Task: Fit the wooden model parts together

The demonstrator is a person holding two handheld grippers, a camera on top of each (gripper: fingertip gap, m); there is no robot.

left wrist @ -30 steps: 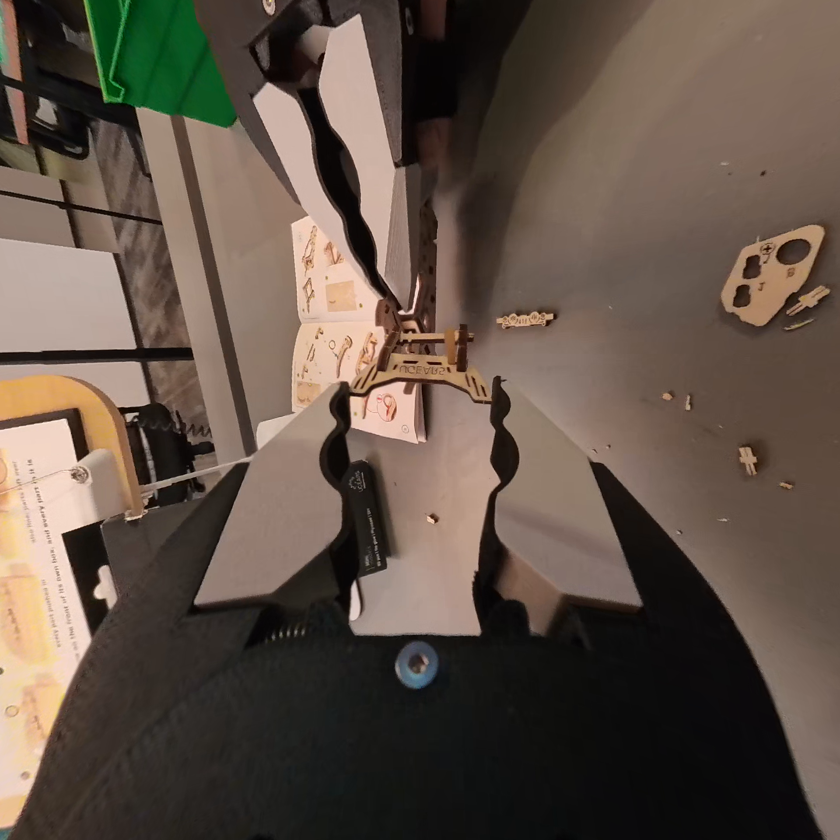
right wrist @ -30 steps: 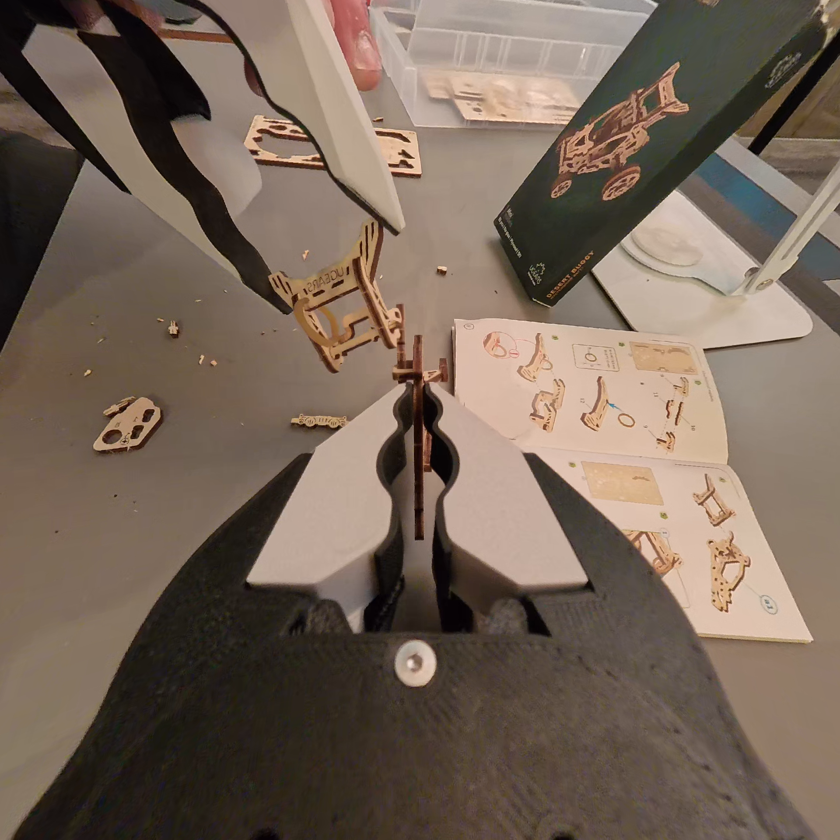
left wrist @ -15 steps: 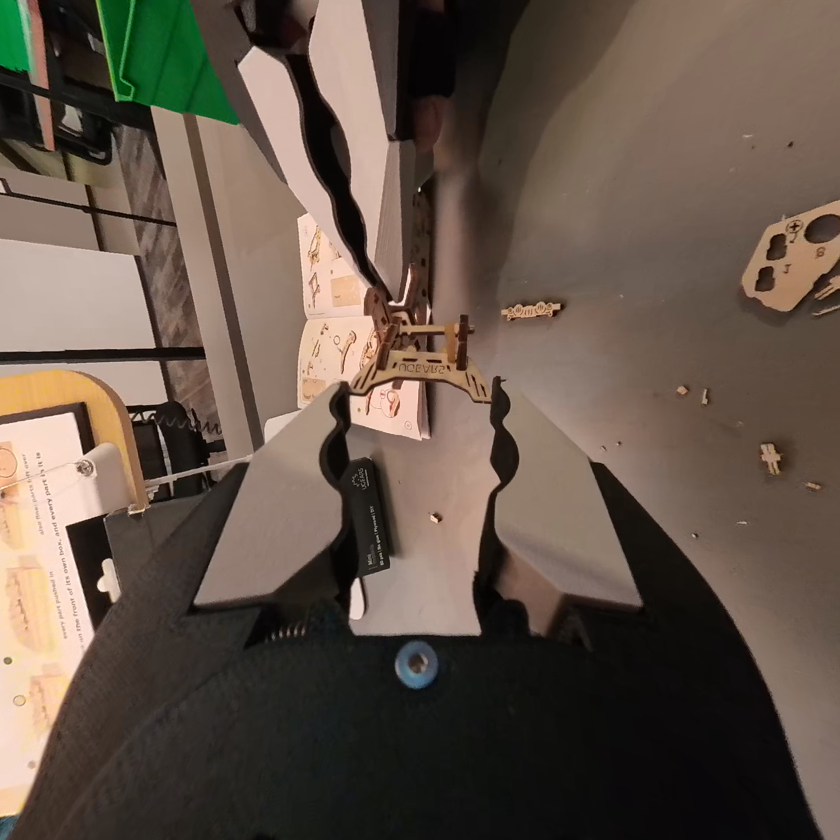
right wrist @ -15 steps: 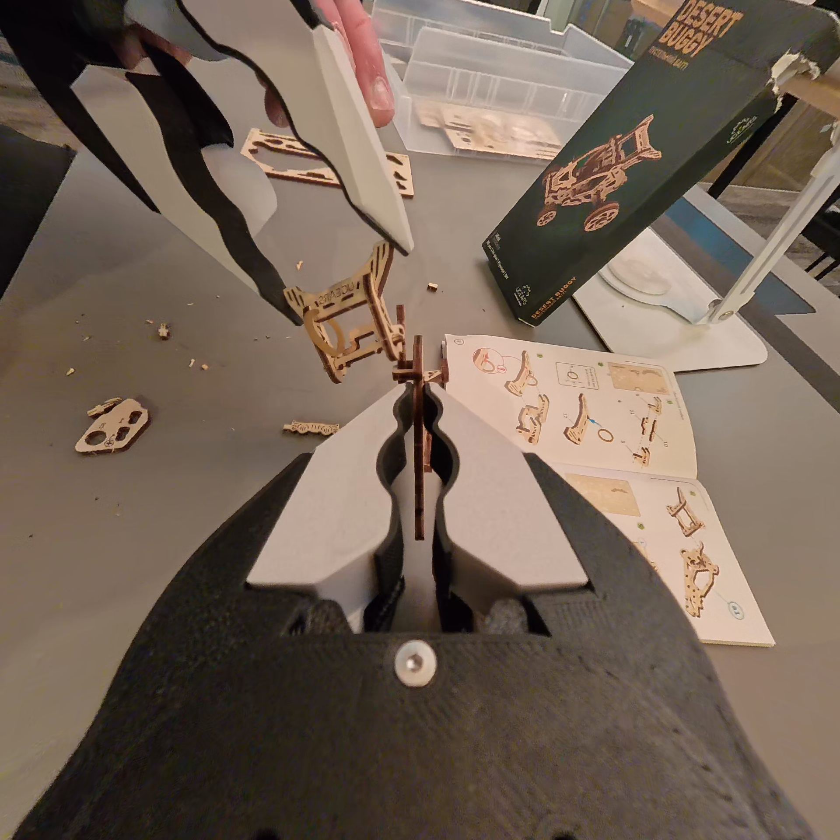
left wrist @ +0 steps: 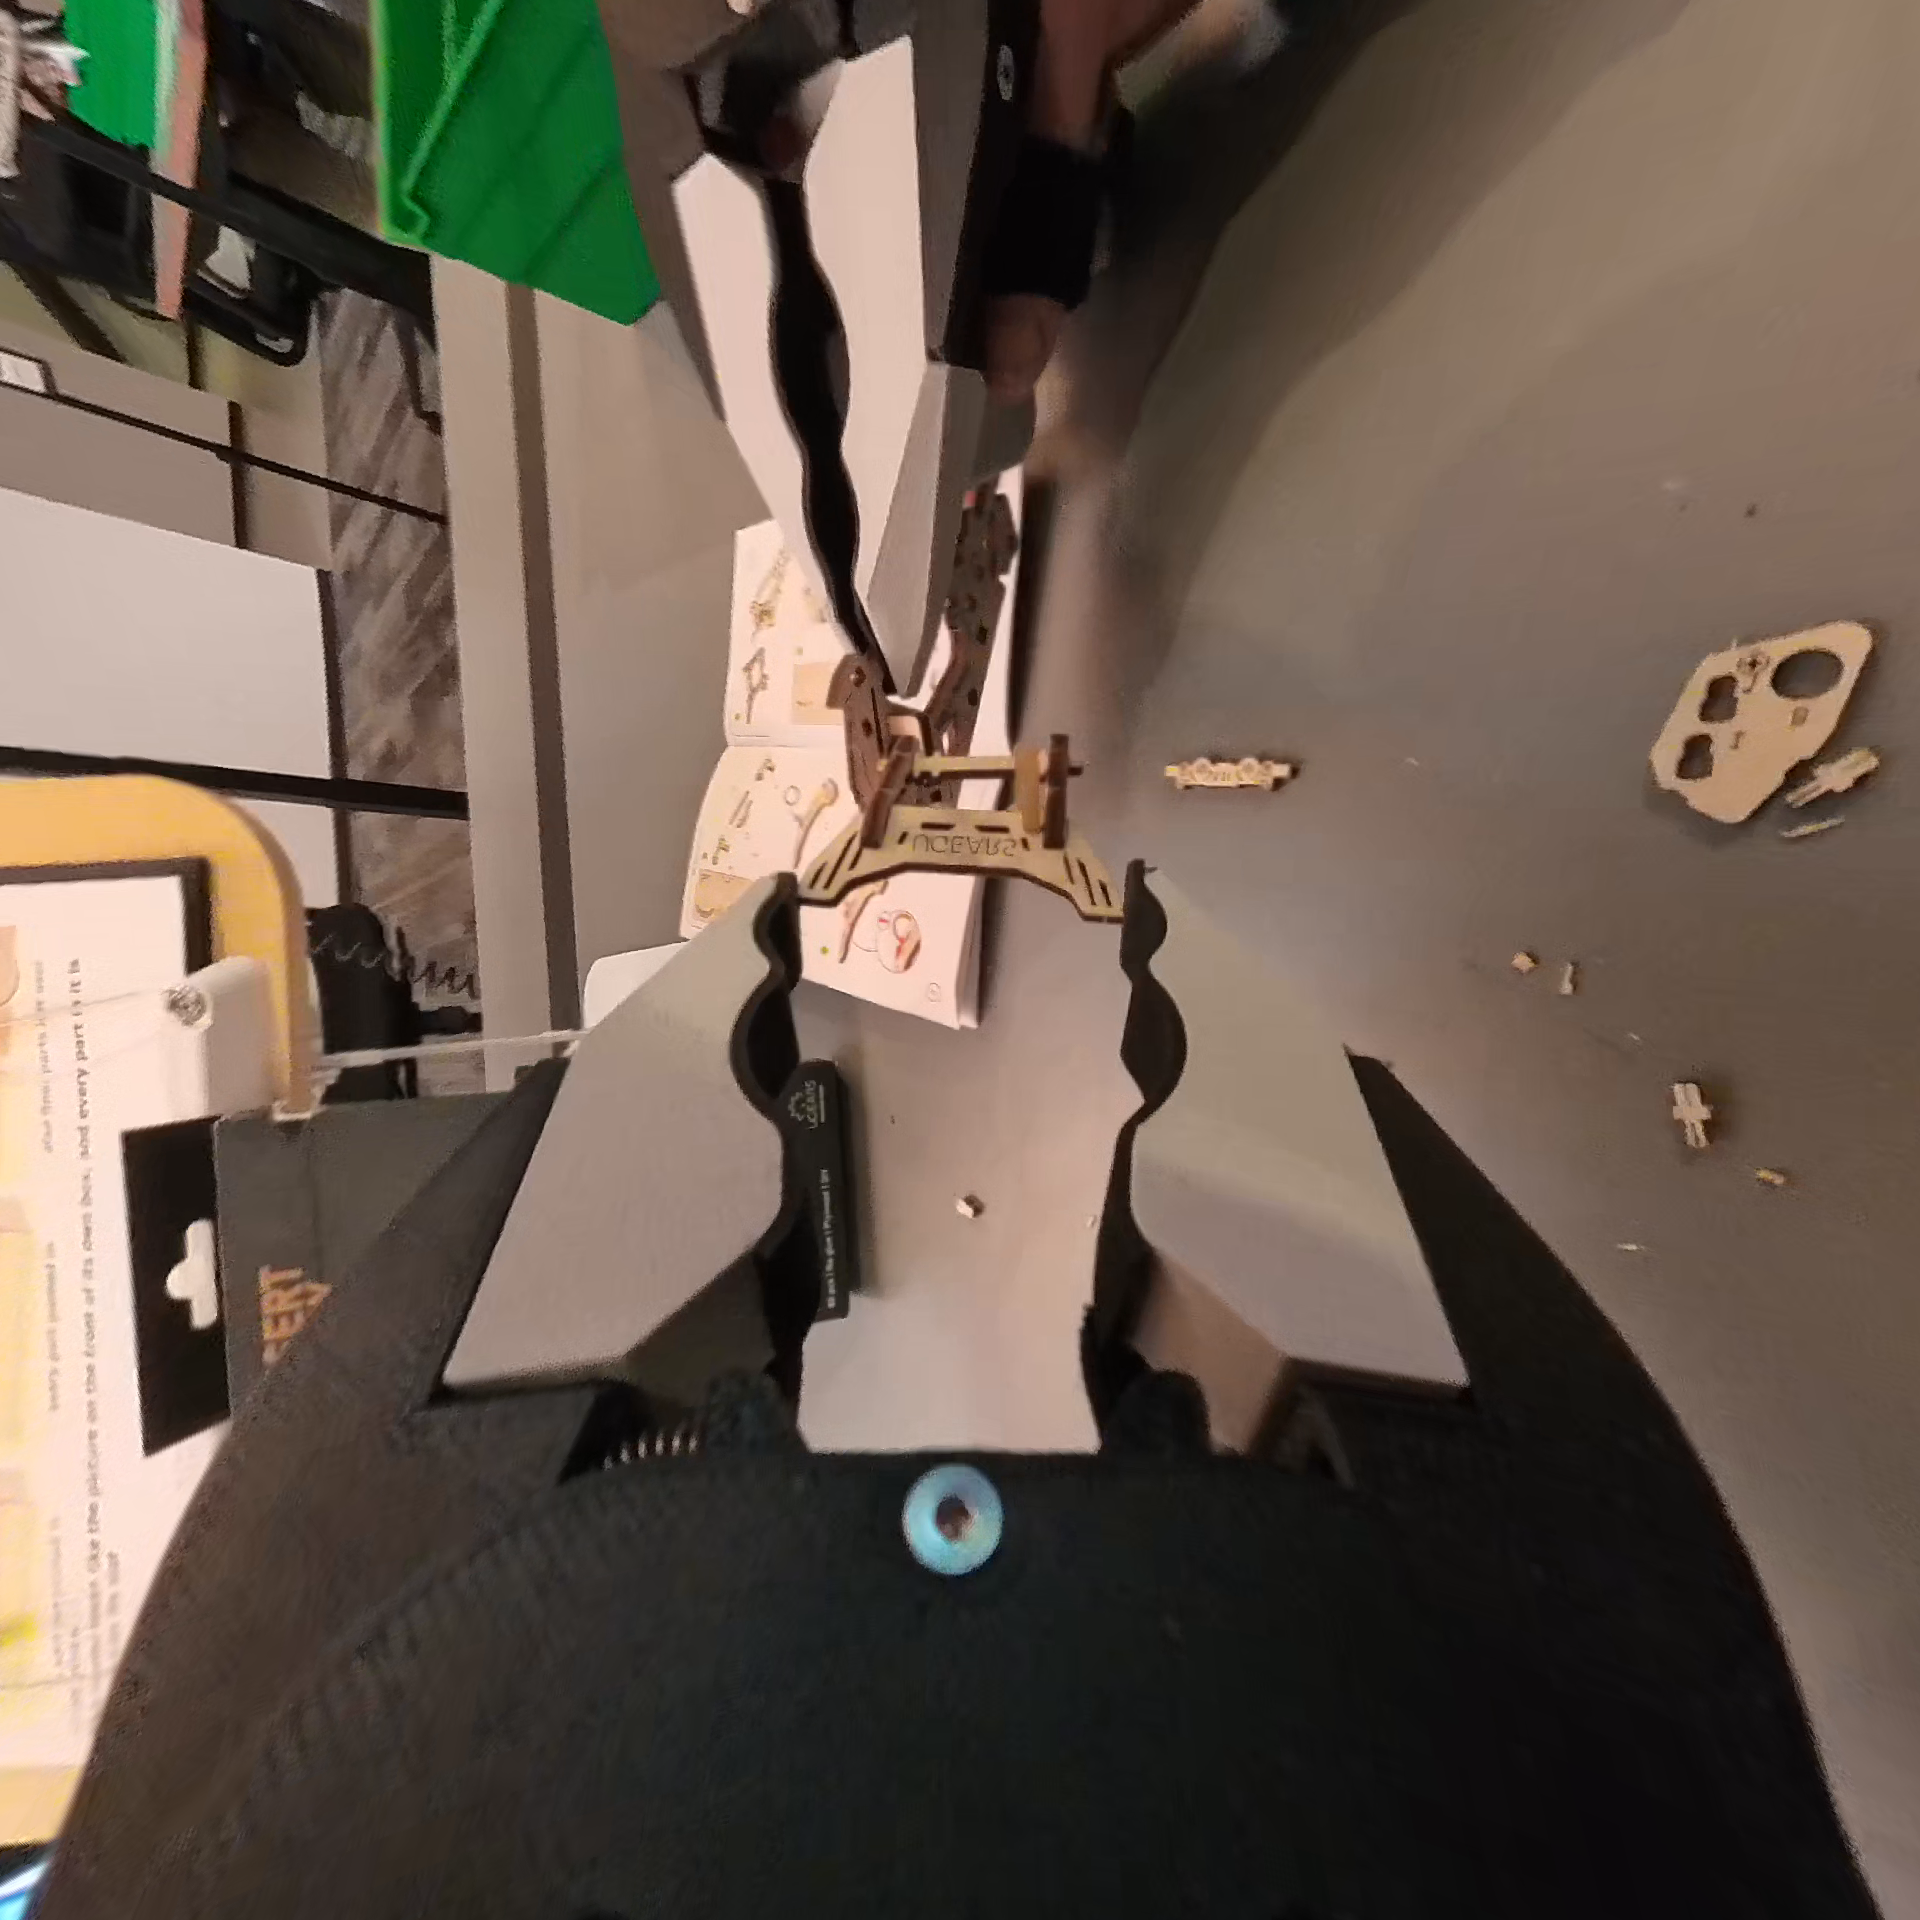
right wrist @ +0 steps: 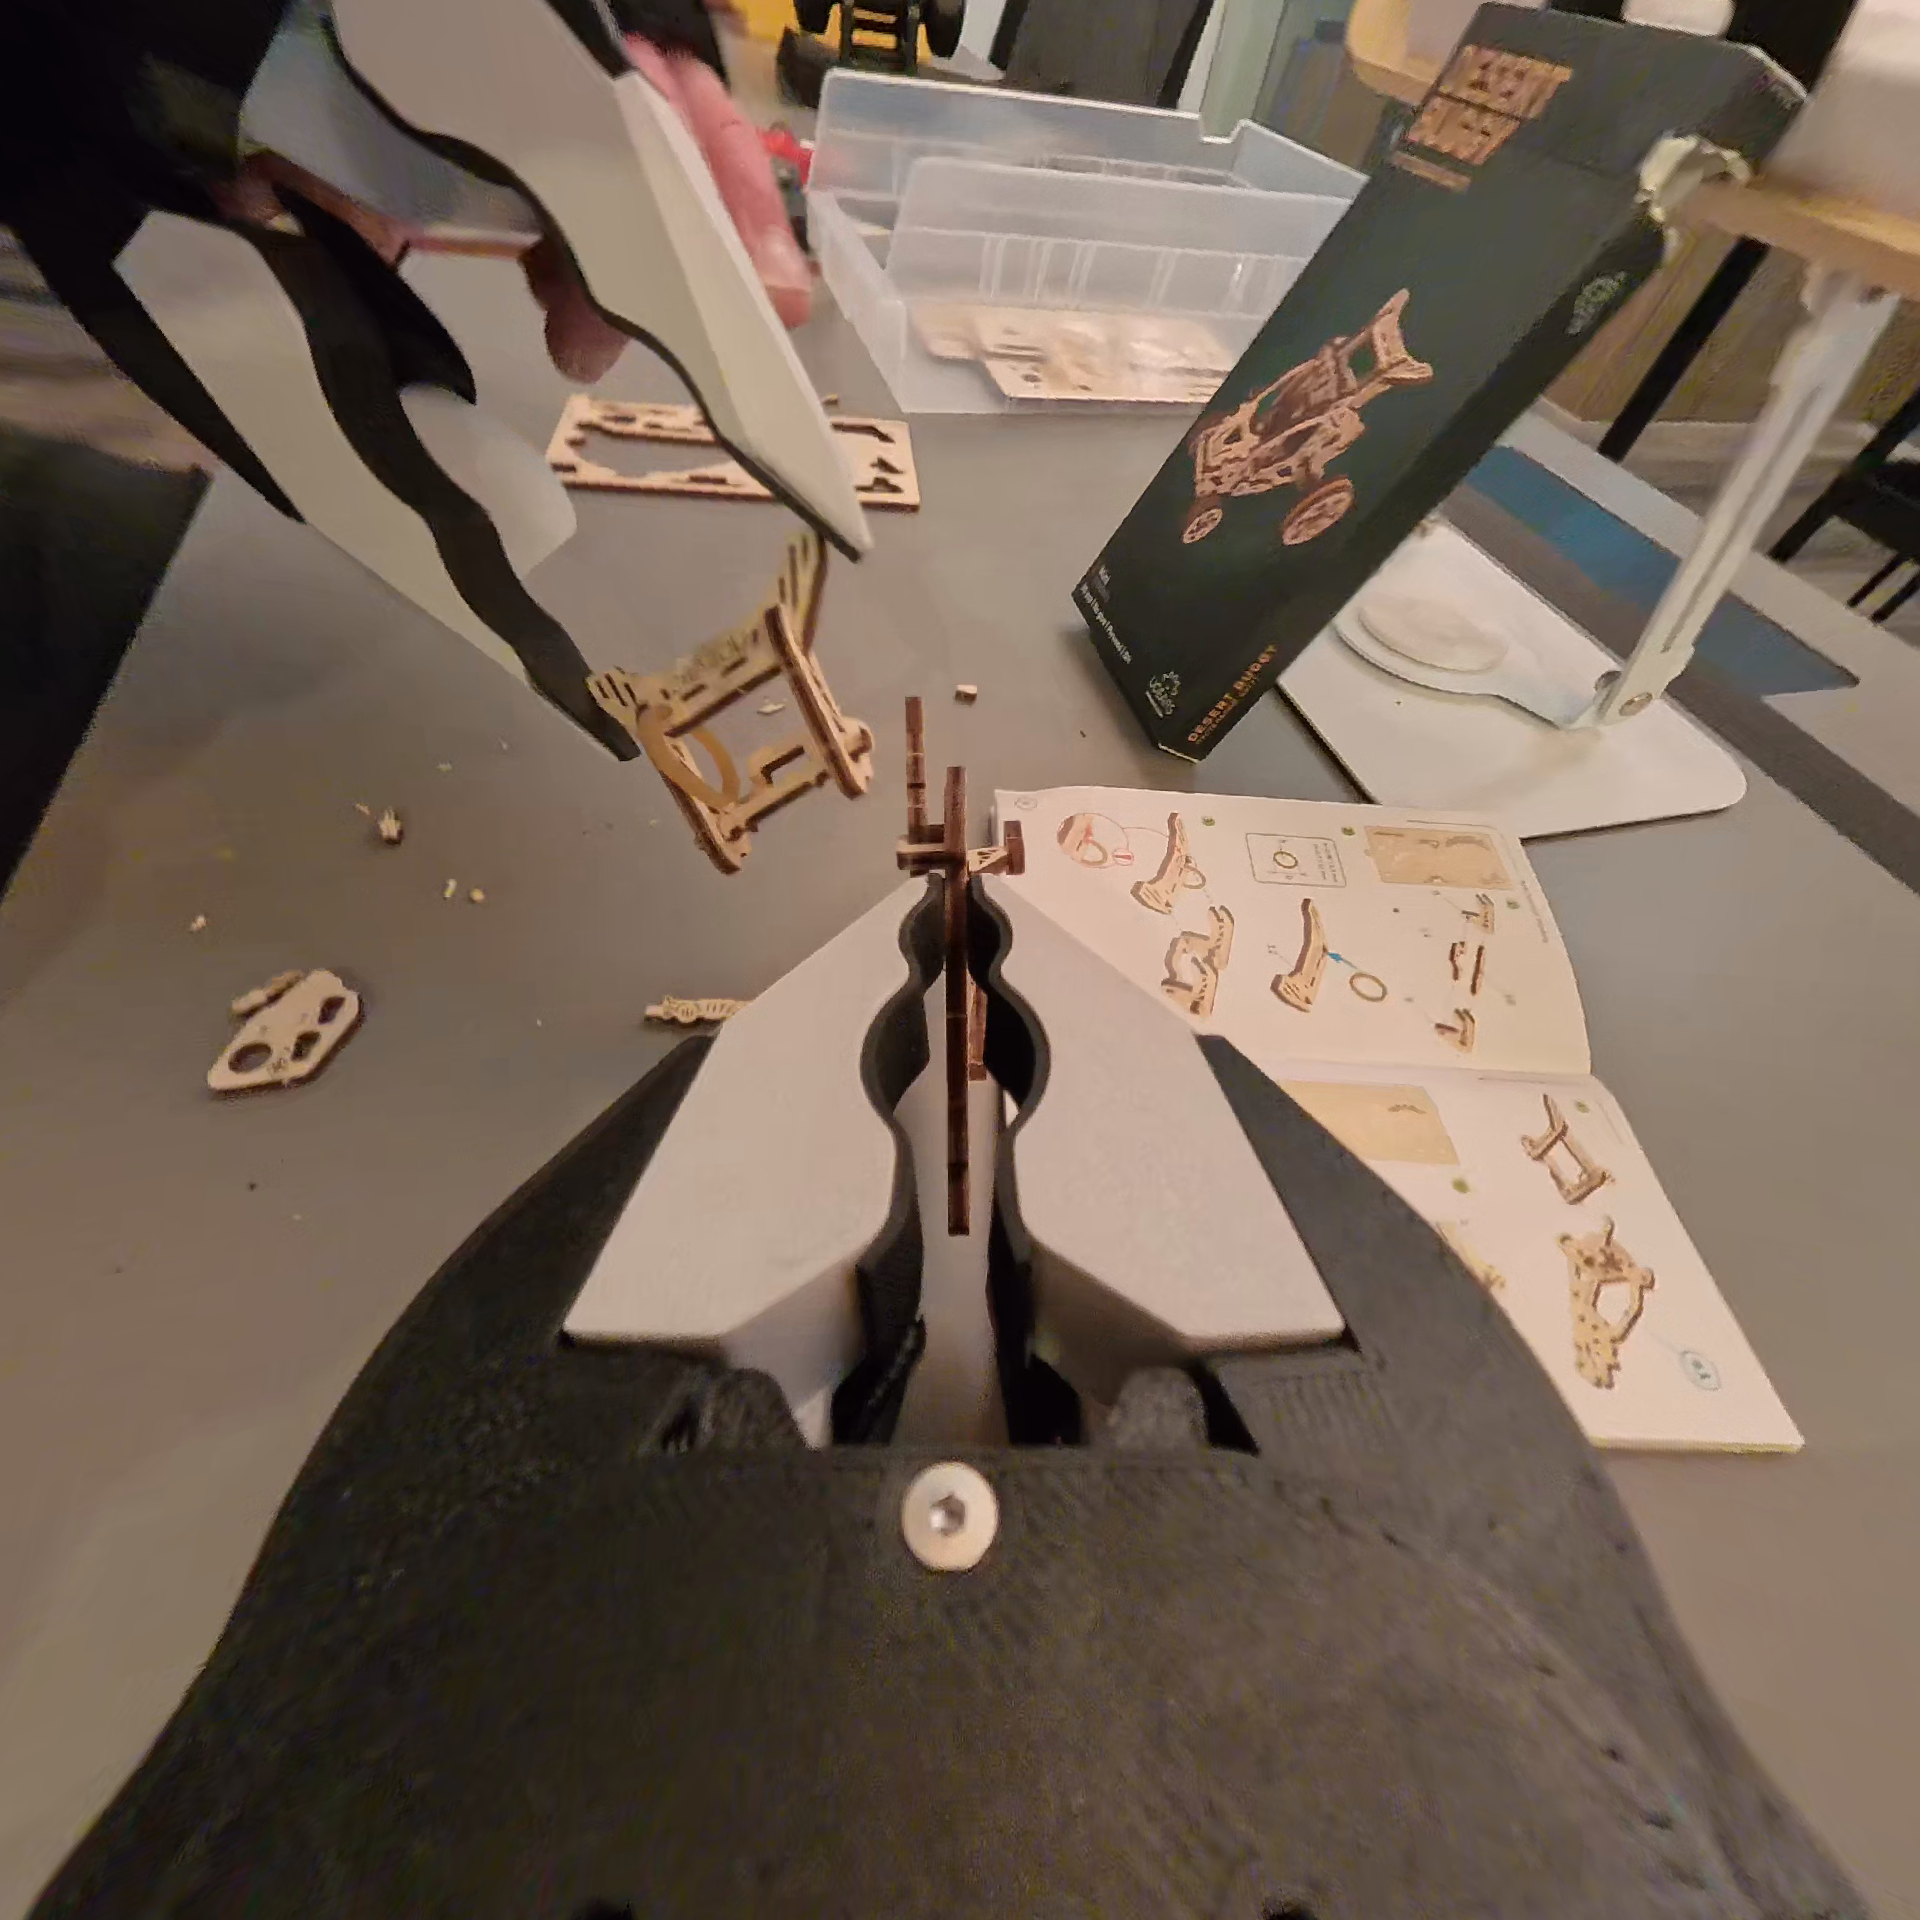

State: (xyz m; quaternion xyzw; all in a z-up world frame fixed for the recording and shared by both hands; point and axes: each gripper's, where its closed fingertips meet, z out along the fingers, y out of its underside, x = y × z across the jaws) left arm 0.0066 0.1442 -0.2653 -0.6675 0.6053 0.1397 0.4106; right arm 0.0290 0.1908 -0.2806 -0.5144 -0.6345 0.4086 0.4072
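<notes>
My left gripper [left wrist: 961, 883] is shut on a pale wooden frame [left wrist: 956, 847], pinched across its width at the fingertips and held above the grey table [left wrist: 1455, 520]. My right gripper [right wrist: 956, 899] is shut on a flat dark wooden part [right wrist: 956, 1039] that stands edge-on with small cross pieces at its top. In the right wrist view the left gripper [right wrist: 738, 634] holds the frame [right wrist: 748, 748] just left of that part. In the left wrist view the right gripper [left wrist: 894, 675] brings its part [left wrist: 862, 727] against the frame's left end.
An open instruction booklet [right wrist: 1299, 935] lies to the right, a dark model box [right wrist: 1351, 416] leans behind it beside a white stand base [right wrist: 1507, 748]. Clear plastic bins [right wrist: 1039, 239] and an emptied wood sheet [right wrist: 644, 457] sit at the back. A cut-out scrap [right wrist: 286, 1029], a small part [right wrist: 691, 1008] and crumbs lie left. Some 6 cm of space lies between my two pairs of fingers.
Both grippers keep their holds. Both views have shifted a little over the table, and the frame and the dark part stay close together in the air.
</notes>
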